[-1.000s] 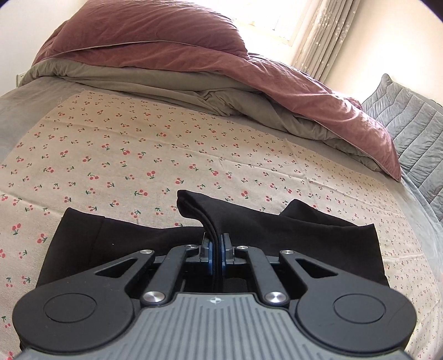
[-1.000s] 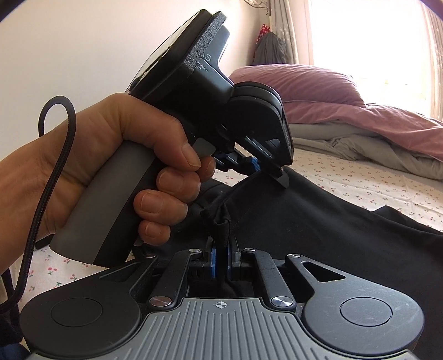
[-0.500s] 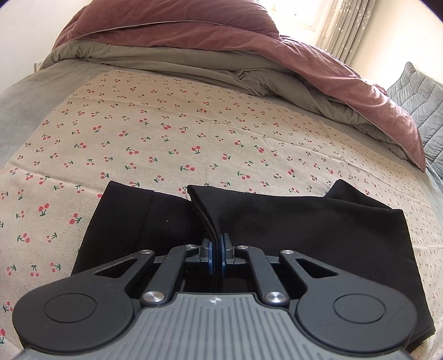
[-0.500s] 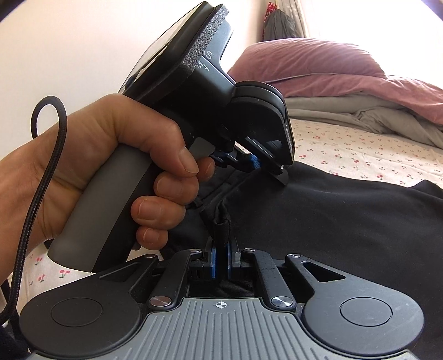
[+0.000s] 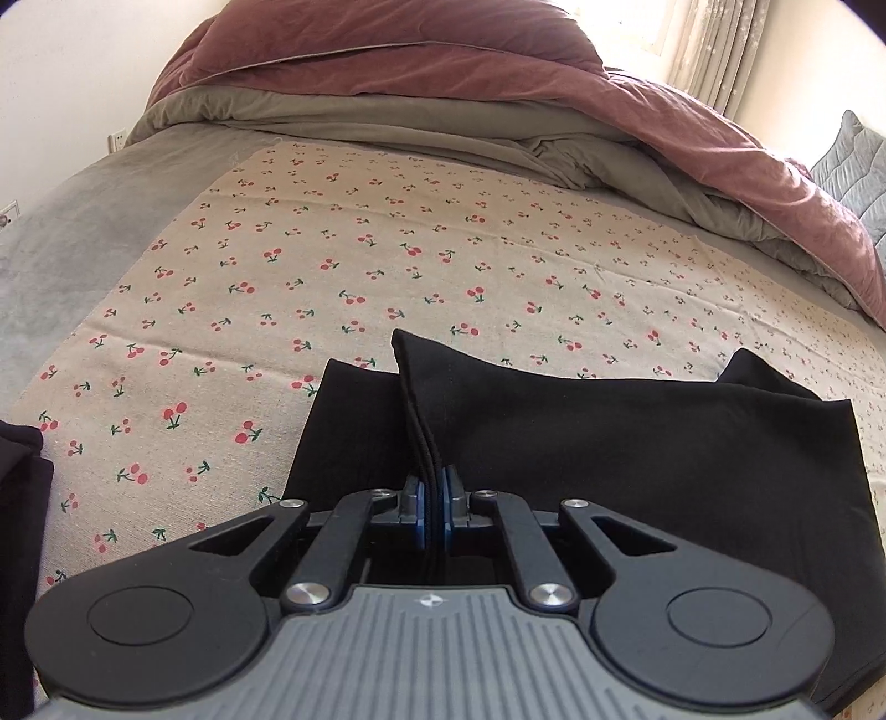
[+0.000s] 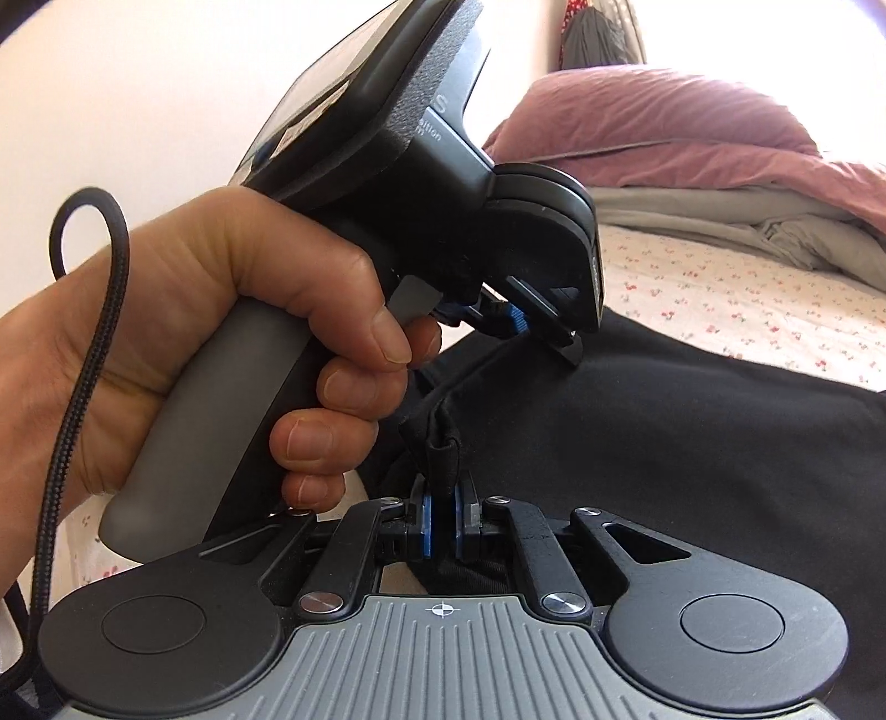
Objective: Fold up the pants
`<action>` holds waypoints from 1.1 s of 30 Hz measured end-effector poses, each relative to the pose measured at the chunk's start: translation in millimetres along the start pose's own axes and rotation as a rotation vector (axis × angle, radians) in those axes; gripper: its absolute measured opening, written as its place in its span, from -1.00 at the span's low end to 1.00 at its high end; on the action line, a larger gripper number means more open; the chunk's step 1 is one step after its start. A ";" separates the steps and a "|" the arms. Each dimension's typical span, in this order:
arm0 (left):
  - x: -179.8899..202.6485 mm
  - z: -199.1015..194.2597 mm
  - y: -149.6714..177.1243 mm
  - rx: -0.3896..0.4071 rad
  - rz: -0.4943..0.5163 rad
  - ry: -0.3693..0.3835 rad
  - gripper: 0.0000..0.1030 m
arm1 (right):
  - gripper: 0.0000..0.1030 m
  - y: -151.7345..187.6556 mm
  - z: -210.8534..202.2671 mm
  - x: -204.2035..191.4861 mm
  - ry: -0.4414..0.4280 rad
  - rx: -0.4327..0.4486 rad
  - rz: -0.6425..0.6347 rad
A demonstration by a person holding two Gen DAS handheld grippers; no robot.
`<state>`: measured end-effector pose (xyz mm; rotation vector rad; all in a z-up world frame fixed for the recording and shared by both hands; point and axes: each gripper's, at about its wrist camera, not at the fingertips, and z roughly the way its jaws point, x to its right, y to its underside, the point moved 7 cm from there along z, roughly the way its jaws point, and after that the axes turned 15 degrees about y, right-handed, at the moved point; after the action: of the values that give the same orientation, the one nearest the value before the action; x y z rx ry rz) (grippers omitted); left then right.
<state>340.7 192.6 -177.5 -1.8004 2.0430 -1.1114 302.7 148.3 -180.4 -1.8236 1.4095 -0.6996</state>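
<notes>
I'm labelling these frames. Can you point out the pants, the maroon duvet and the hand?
pants (image 5: pixel 637 443), left wrist view, flat top layer.
maroon duvet (image 5: pixel 387 50), left wrist view, bunched upper part.
hand (image 6: pixel 232 310), right wrist view, knuckles around the grey handle.

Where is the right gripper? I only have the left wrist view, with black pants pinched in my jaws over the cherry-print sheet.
Observer: The right gripper is shut on a bunched fold of the same black pants, close beside the left gripper.
Operator: Can you see my left gripper from there?
Observer: Yes. A hand grips its grey handle, and the left gripper holds a raised edge of the pants.
Operator: Anything near that hand?
Observer: A black braided cable loops up behind the hand and runs down past the wrist.
Operator: Is anything else visible beyond the bed?
Observer: Dark clothing hangs against the far wall, above the mauve pillow.
</notes>
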 end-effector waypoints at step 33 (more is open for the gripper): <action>120.5 -12.9 0.6 0.154 0.096 -0.055 0.25 | 0.02 68.1 -114.1 306.8 0.315 -0.265 0.315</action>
<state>303.9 87.2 -130.4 -1.6239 1.9343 -1.1449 253.4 -182.2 -169.5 -1.6757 2.0271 -0.6799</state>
